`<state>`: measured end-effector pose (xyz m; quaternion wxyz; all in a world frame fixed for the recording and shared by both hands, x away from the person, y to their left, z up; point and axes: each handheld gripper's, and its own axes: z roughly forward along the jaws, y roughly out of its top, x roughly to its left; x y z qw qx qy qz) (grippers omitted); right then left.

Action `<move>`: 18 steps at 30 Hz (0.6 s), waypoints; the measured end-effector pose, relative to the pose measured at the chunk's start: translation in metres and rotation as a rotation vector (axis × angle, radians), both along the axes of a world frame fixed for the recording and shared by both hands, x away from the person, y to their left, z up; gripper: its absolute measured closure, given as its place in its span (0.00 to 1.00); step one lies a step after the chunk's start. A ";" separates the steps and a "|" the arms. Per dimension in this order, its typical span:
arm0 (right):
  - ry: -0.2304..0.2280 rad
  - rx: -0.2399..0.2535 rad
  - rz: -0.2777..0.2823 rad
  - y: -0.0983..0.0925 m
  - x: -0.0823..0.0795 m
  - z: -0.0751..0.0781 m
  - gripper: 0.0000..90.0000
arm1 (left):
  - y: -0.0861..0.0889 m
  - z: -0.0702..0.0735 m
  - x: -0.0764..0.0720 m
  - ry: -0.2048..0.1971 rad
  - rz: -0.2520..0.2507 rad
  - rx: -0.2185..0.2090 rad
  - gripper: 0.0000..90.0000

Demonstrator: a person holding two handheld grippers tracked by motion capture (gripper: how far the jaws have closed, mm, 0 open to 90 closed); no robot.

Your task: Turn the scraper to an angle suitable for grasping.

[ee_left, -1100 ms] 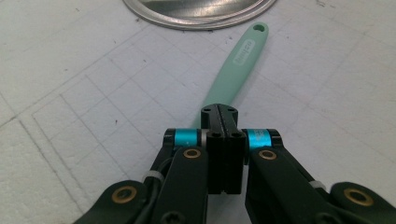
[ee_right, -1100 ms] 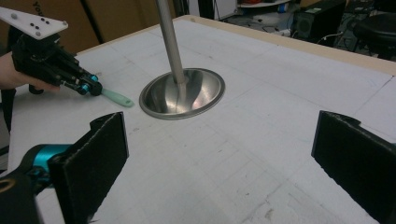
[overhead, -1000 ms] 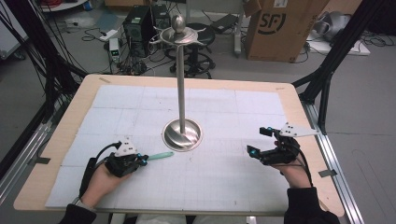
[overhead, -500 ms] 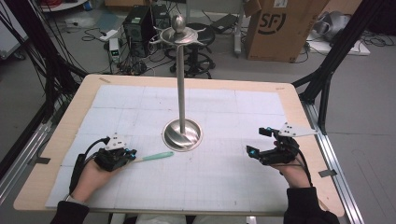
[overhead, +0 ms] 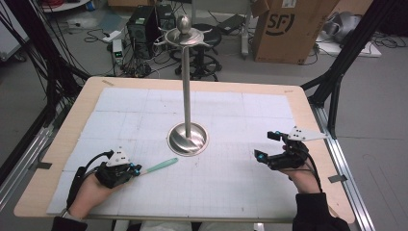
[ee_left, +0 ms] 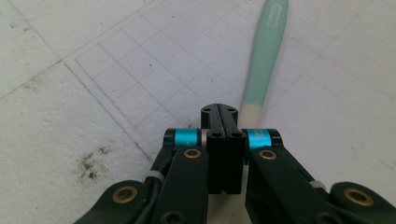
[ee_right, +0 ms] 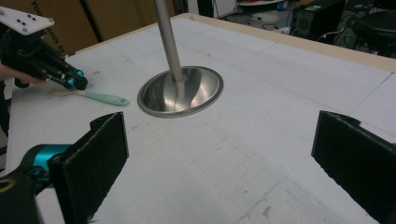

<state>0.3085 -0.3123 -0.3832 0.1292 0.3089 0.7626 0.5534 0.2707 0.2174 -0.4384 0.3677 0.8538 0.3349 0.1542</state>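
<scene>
Just beside closed left hand-held gripper [ee_left: 223, 112], green-handled tool [ee_left: 266, 51]

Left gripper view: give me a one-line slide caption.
Left gripper with fingers shut, beside the cream end of a mint-green plastic utensil handle lying on the white gridded mat.

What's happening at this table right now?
A person holds a gripper in each hand. The left gripper is shut, low on the mat beside the pale end of a mint-green utensil lying flat; whether it pinches it is unclear. The right gripper rests open, apart from the metal stand.
</scene>
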 end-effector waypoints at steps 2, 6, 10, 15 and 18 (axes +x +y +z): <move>-0.001 0.000 -0.001 0.000 0.000 0.000 0.03 | 0.001 0.003 0.001 -0.014 -0.006 -0.037 1.00; 0.000 0.002 -0.002 0.000 0.000 0.000 0.03 | 0.002 0.016 0.002 -0.025 -0.037 -0.133 1.00; -0.003 0.009 -0.001 -0.001 -0.001 0.001 0.03 | 0.002 0.033 0.003 -0.052 -0.039 -0.224 0.97; -0.006 0.023 -0.003 -0.003 0.001 0.001 0.03 | 0.008 0.057 0.007 -0.109 -0.045 -0.375 0.81; -0.013 0.031 0.002 -0.002 0.002 0.003 0.03 | 0.011 0.072 0.015 -0.160 -0.026 -0.430 0.74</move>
